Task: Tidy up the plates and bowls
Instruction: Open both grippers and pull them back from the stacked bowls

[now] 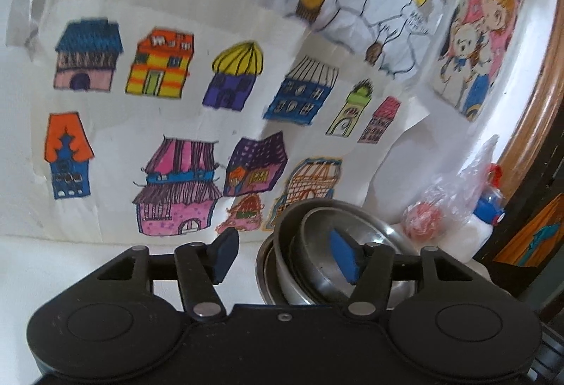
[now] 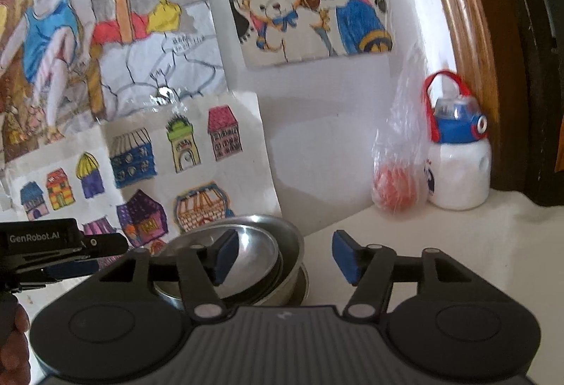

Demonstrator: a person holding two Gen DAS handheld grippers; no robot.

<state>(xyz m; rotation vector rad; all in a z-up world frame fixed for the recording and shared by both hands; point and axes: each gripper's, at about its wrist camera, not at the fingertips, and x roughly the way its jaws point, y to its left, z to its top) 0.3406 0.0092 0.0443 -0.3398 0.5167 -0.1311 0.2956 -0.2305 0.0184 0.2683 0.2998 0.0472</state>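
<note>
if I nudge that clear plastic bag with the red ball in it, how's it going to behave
The clear plastic bag looks thin and crinkled, so it would probably flop and deform. The round red ball inside may roll and drag it along. It probably weighs little. It stands against the white bottle, which might block it.

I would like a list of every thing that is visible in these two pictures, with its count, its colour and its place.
steel bowls: a nested stack, exact count unclear, silver, on the white counter by the wall
plastic bag: one, clear, with something red inside, beside the bottle
bottle: one, white with blue lid and red strap, in the corner
drawings: several, many colours, taped on the white wall
wooden frame: one, brown, at the right
left gripper: one, black with blue pads, open
right gripper: one, black with blue pads, open
hand: partly seen, lower left edge
</note>
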